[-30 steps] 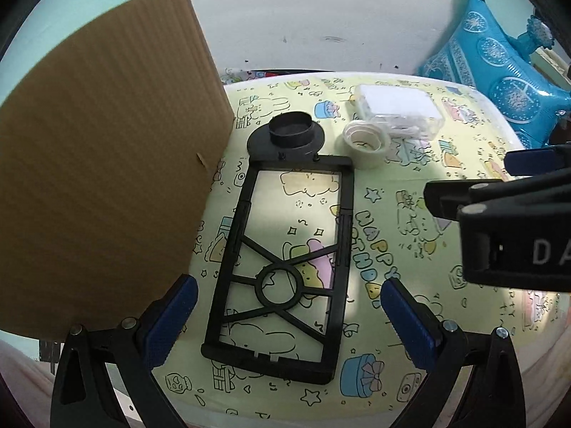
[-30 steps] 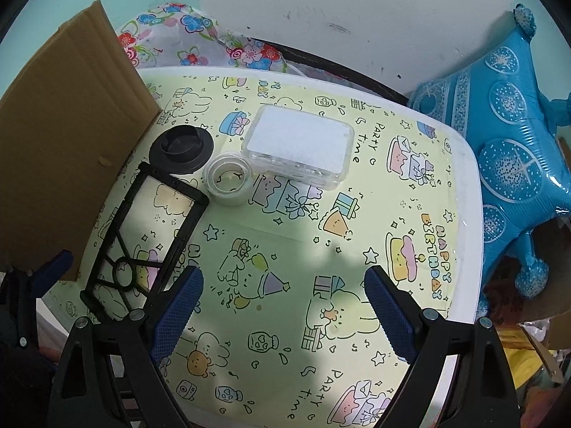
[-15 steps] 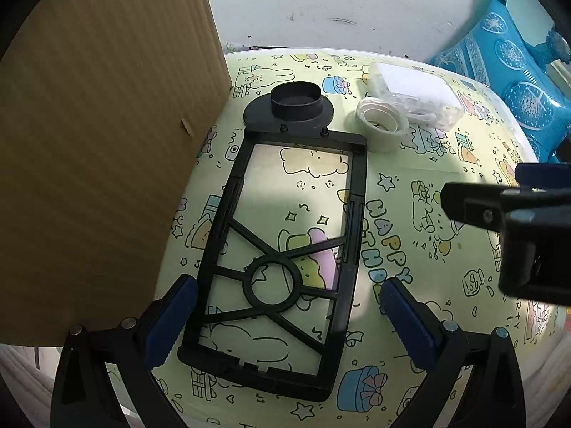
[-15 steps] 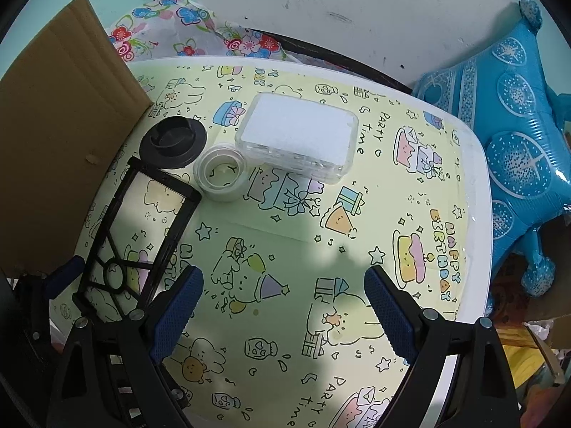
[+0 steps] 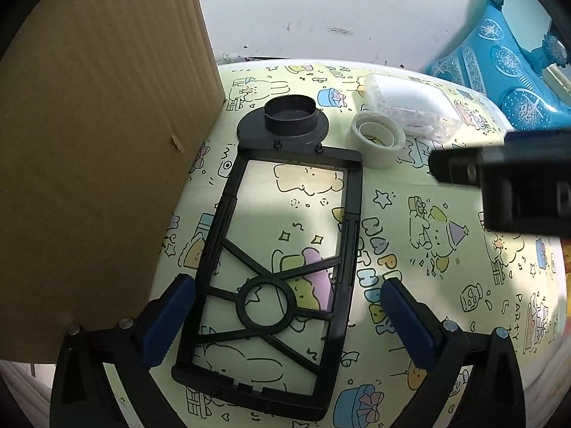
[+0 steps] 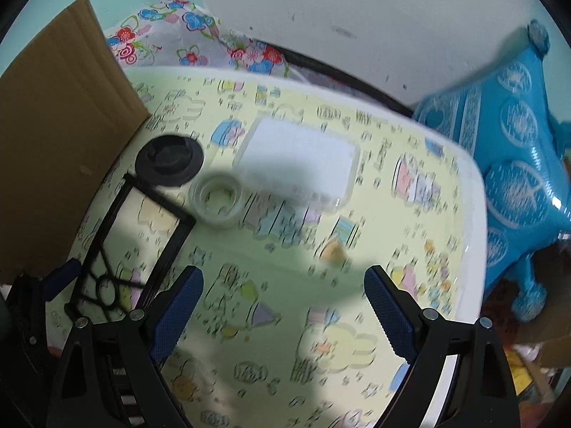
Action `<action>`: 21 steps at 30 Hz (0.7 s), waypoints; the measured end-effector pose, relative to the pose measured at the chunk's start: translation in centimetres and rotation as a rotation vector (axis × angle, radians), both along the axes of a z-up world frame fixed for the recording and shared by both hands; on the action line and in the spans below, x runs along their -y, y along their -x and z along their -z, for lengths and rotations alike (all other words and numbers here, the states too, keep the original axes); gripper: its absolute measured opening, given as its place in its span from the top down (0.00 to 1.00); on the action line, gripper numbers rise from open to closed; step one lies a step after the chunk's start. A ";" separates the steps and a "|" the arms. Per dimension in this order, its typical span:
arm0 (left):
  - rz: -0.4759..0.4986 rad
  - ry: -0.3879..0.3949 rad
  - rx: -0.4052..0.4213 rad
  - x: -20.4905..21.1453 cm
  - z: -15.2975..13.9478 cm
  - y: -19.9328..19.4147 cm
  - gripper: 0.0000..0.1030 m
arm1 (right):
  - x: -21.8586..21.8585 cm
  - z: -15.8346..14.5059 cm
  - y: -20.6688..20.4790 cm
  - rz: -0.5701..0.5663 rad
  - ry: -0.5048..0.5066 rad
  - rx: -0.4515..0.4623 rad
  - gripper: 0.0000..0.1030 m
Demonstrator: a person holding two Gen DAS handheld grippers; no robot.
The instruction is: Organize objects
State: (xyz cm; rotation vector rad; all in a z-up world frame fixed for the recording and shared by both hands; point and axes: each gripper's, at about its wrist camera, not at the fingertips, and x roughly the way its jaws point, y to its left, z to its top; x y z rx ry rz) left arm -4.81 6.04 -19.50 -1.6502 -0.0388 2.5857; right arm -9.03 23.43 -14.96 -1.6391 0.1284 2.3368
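Step in hand: the left gripper (image 5: 285,314) is hanging low over the black frame (image 5: 274,274), its fingers spread wide, one on each side of the frame's near half; this looks like the approach to a pick-up, with nothing gripped yet.
Right gripper (image 6: 283,303): it is hovering over bare tablecloth (image 6: 374,242), fingers wide apart and holding nothing; its view is blurred.
Where the things are lying: the frame is lying flat on the table beside the cardboard sheet (image 5: 100,149); the round black collar (image 5: 285,121) is sitting at its far end, and may be part of it. The tape roll (image 5: 378,137) is lying just beside that end, and the clear plastic box (image 5: 410,110) is touching or nearly touching the roll.
Containers: the clear box is shut, with white filling inside; what the filling is cannot be made out.
Next move: probably lowering the left fingers past the frame's long rails and squeezing across its width, keeping it level.
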 end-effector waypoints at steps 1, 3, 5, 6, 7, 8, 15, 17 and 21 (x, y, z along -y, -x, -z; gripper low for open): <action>0.001 0.000 0.003 0.0 0.0 0.1 0.00 | -0.1 -0.1 0.2 -0.001 -0.007 -0.004 0.10; 0.004 0.006 0.004 -0.1 -0.1 0.1 0.04 | -0.2 -0.4 0.5 -0.008 -0.020 -0.013 0.10; 0.014 0.013 -0.016 -0.2 -0.6 -0.2 0.20 | -0.2 -0.4 0.7 -0.014 -0.028 -0.015 0.10; 0.025 0.005 -0.019 -0.4 -0.7 -0.2 0.35 | -0.1 -0.4 0.8 -0.018 -0.033 -0.014 0.10; 0.036 -0.029 -0.009 -0.4 -0.8 -0.1 0.40 | 0.0 -0.3 0.9 -0.022 -0.039 -0.011 0.10; 0.029 -0.033 0.001 -0.5 -0.8 0.0 0.40 | 0.1 -0.2 0.9 -0.025 -0.042 -0.009 0.10; 0.032 -0.025 0.000 -0.9 -0.8 0.2 0.41 | 0.0 -0.1 1.0 -0.030 -0.057 -0.008 0.10; 0.035 -0.022 -0.002 -1.0 -0.8 0.1 0.41 | -0.1 -0.2 0.9 -0.027 -0.057 -0.011 0.10; 0.057 0.001 -0.028 -1.6 -1.3 -0.5 0.62 | -0.2 -0.3 0.8 -0.022 -0.061 -0.012 0.10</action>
